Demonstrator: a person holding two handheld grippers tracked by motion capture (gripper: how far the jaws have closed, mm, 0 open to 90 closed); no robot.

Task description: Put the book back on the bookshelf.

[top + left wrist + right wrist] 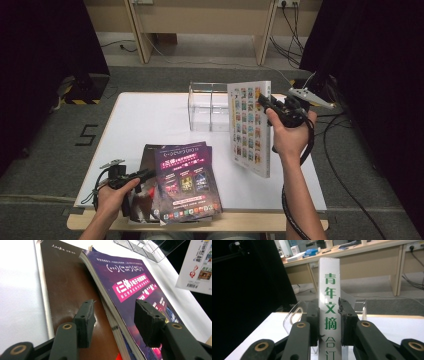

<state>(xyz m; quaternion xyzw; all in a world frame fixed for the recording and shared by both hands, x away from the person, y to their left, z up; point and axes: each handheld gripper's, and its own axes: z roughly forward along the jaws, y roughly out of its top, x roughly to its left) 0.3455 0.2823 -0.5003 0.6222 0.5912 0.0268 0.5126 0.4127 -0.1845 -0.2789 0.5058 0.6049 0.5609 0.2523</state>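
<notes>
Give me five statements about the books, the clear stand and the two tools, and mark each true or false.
1. The right tool is clamped on the spine of the white book. True.
2. The white book lies flat on the table. False: it is held upright, lifted off the table.
3. The left tool has its jaws apart over the edge of the purple book. True.
4. The purple book sits inside the clear stand. False: it lies on a brown book at the near edge of the table.
5. The clear stand holds three books. False: it stands empty.
</notes>
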